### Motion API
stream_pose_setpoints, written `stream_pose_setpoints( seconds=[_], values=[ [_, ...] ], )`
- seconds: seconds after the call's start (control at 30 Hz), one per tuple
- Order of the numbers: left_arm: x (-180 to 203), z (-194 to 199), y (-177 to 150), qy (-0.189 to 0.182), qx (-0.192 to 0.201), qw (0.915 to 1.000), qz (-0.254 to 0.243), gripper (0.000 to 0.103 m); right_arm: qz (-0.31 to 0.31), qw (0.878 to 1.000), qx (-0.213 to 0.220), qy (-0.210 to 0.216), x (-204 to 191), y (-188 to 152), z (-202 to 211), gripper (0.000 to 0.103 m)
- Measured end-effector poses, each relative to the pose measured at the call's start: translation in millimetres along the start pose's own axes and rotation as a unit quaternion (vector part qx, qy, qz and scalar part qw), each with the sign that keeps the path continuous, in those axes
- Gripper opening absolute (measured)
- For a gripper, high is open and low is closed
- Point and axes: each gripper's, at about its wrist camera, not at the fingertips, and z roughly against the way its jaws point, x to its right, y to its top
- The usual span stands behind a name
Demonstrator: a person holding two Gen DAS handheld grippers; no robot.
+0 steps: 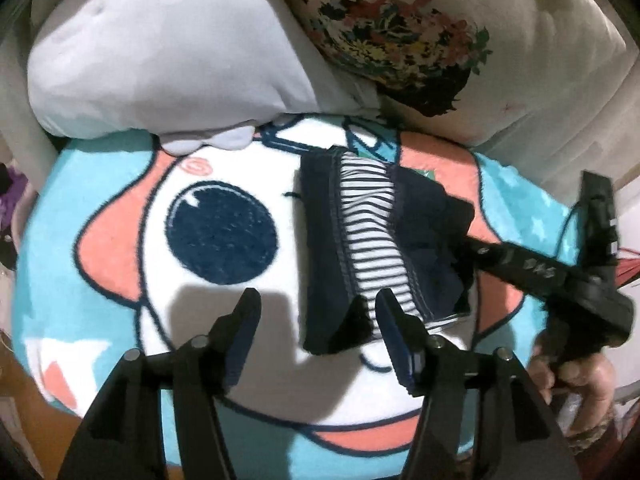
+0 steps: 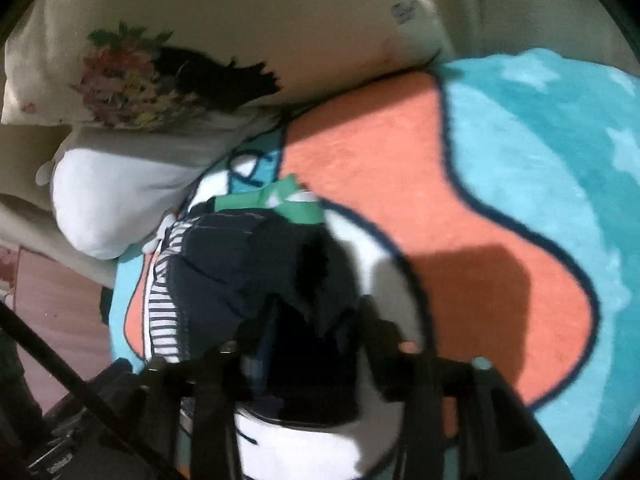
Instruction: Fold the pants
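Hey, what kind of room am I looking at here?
Probably a bedroom, on a bed: a floral pillow and a white plush cushion lie beside a cartoon fleece blanket, with folded pants on it.

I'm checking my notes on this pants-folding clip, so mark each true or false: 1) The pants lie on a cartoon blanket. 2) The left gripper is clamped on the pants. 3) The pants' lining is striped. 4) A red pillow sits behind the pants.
1) True: the dark pants lie on the cartoon blanket.
2) False: the left gripper is open, jaws apart, pinching nothing.
3) True: navy and white stripes show inside.
4) False: the pillows behind are a pale grey pillow and a cream floral pillow.
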Motion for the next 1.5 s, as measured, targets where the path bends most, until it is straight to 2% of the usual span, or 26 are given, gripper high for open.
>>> stream_pose_setpoints(
  seconds=[0.17, 0.23, 0.4, 0.57, 0.9, 1.13, 1.5],
  values=[
    [6.1, 3.8, 1.3, 0.022, 0.007, 0.9996, -0.018, 0.060, -0.001, 0.998, 0.050, -0.024, 0.2, -11.1, 32.3, 0.050],
    [10.8, 4.0, 1.9, 0.027, 0.011, 0.9991, -0.030, 0.060, -0.009, 0.998, 0.055, -0.028, 0.1, -17.6, 38.3, 0.050],
    [16.0, 11.4, -0.9, 0.019, 0.018, 0.9984, -0.050, 0.061, -0.008, 0.998, 0.051, -0.043, -4.2, -35.9, 50.8, 0.050],
    [13.3, 16.2, -4.9, 0.011, 0.019, 0.9977, -0.064, 0.062, -0.006, 0.997, 0.039, -0.065, -23.0, -51.5, 40.5, 0.050],
    [-3.3, 30.8, -11.2, 0.015, 0.035, 0.9954, -0.088, 0.063, -0.022, 0.994, 0.050, -0.090, -33.7, -73.0, 43.7, 0.053],
    [-14.6, 39.2, -15.3, 0.019, 0.046, 0.9930, -0.107, 0.068, -0.029, 0.993, 0.050, -0.099, -44.4, -89.5, 38.9, 0.053],
    [-36.3, 42.5, -20.6, 0.010, 0.043, 0.9929, -0.111, 0.068, -0.034, 0.992, 0.053, -0.109, -64.3, -104.9, 35.1, 0.056]
  ],
)
